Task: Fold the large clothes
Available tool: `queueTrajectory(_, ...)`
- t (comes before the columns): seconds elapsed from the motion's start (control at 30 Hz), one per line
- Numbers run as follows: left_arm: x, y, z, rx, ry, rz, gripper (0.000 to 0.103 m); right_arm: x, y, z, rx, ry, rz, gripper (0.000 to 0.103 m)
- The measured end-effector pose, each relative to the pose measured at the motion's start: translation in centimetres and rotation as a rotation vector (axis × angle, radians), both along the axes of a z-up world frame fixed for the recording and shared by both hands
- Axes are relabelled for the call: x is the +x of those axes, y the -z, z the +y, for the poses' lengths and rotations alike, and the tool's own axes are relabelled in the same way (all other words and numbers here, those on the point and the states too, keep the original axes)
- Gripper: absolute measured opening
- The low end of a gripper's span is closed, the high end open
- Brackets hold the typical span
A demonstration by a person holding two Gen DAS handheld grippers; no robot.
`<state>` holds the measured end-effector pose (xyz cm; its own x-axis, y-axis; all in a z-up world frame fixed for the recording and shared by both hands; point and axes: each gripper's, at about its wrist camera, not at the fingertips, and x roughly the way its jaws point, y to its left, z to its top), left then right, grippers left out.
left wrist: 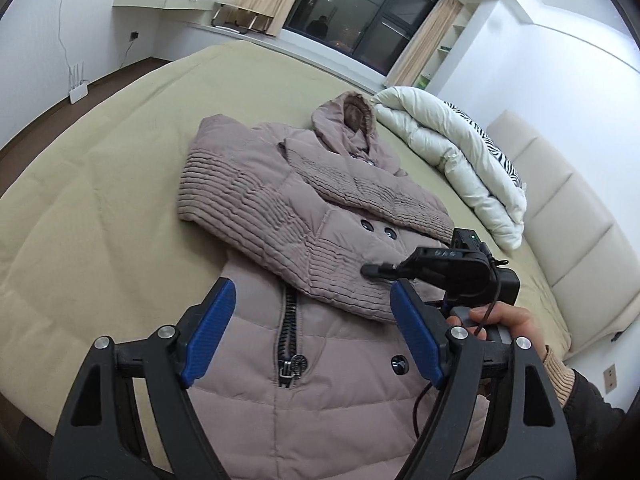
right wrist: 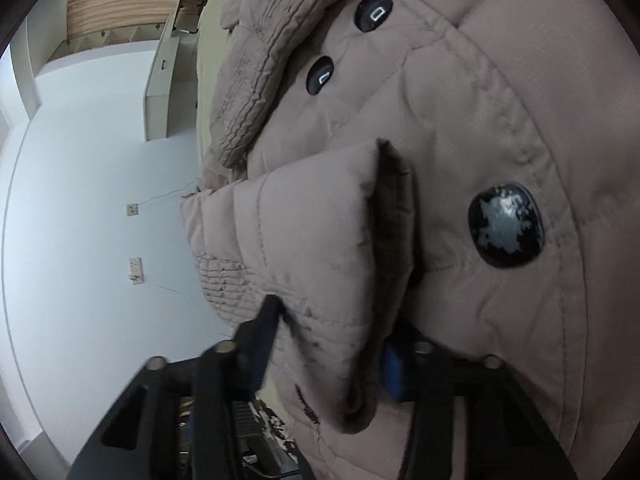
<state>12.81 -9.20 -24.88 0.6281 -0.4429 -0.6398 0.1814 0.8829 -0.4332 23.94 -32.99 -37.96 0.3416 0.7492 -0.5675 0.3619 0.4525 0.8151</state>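
A large taupe puffer coat [left wrist: 320, 232] with a hood lies flat on the bed [left wrist: 100, 200], both sleeves folded across its chest, with its zipper and dark buttons showing. My left gripper [left wrist: 312, 332] is open and empty, hovering above the coat's lower front near the zipper. My right gripper [right wrist: 332, 344] is turned sideways at the coat's right edge and is shut on a thick fold of the coat [right wrist: 320, 240]. From the left wrist view, the right gripper's body and the hand holding it [left wrist: 460, 276] are by the coat's right side.
A rolled white duvet [left wrist: 452, 160] and a zebra-print pillow [left wrist: 496, 148] lie at the bed's head by the padded headboard [left wrist: 560, 208]. A window, curtains and a wall desk are beyond. A router [left wrist: 78, 88] stands on the floor at left.
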Motion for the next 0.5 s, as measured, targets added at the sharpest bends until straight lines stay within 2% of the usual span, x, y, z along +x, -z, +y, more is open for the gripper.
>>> queueTrajectory(0.07, 0.1, 0.1, 0.8, -0.007, -0.012, 0.001, 0.079, 0.0, -1.4, 0.5, -0.057, -0.042, -0.034, 0.023)
queueTrajectory(0.13, 0.5, 0.3, 1.5, -0.01, -0.027, 0.0, 0.079, 0.1, -4.1, 1.0, -0.122, -0.083, -0.09, 0.02)
queueTrajectory(0.2, 1.5, 0.4, 2.2, -0.029, -0.041, 0.008, 0.079, 0.4, -7.1, 0.8, -0.165, -0.094, -0.163, 0.019)
queueTrajectory(0.3, 3.2, 0.3, 2.6, -0.051, -0.058, -0.003, 0.079, 1.4, -13.8, -1.5, -0.213, -0.058, -0.325, 0.019)
queueTrajectory(0.5, 9.3, 1.0, 0.5, -0.006, -0.078, -0.04, 0.079, 3.6, -25.6, -5.4, -0.231, 0.01, -0.545, 0.019)
